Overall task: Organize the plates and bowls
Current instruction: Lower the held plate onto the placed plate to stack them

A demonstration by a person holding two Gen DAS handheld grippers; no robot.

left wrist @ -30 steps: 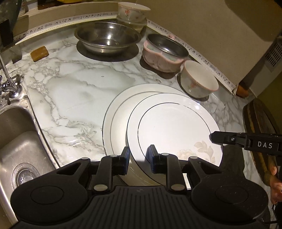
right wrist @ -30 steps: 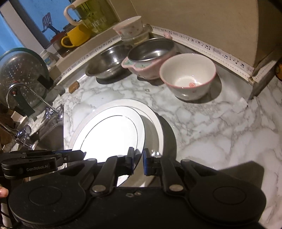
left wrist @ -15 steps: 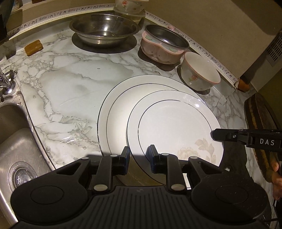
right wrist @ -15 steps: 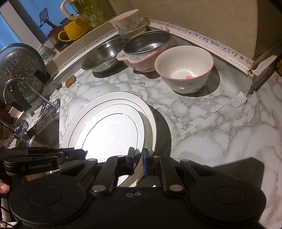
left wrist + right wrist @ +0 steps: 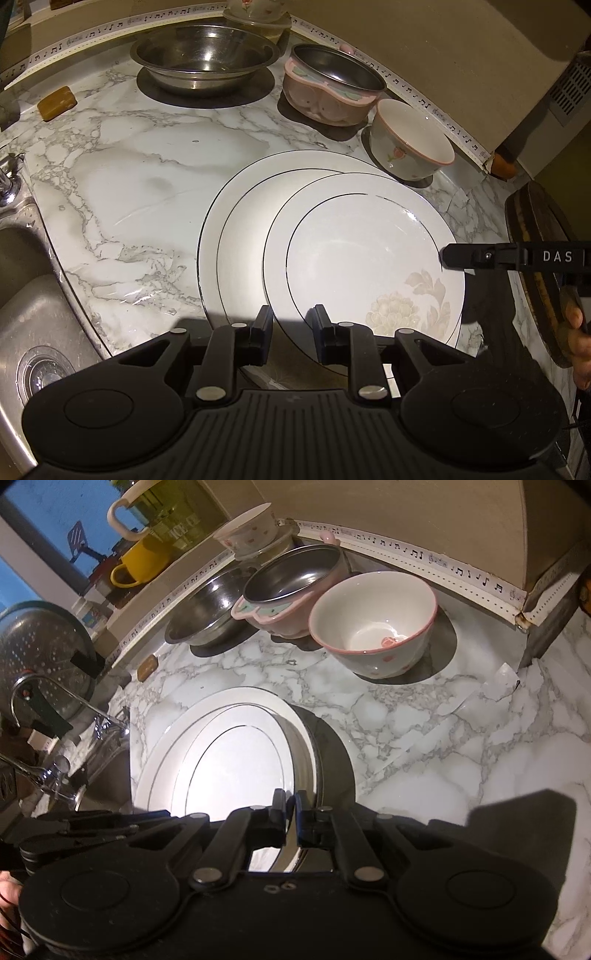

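Note:
A small white plate point(image 5: 362, 266) with a pale flower lies on a larger white plate point(image 5: 240, 229) on the marble counter. My right gripper point(image 5: 290, 814) is shut on the small plate's rim point(image 5: 295, 760) and shows at the plate's right edge in the left wrist view point(image 5: 480, 256). My left gripper point(image 5: 291, 332) is open, its fingers either side of the small plate's near rim. Behind stand a steel bowl point(image 5: 203, 59), a pink-cased steel bowl point(image 5: 332, 88) and a pink-rimmed ceramic bowl point(image 5: 413, 144).
A sink point(image 5: 33, 314) and tap point(image 5: 55, 709) lie left of the plates. A brown soap bar point(image 5: 57, 103) sits at the back left. A dark wooden board point(image 5: 539, 266) is at the right. A colander point(image 5: 37, 657) and mugs point(image 5: 144, 561) stand beyond the sink.
The two plates have drawn nearer in both views and the small plate sits lower on the large one. The right jaws have closed further on the rim.

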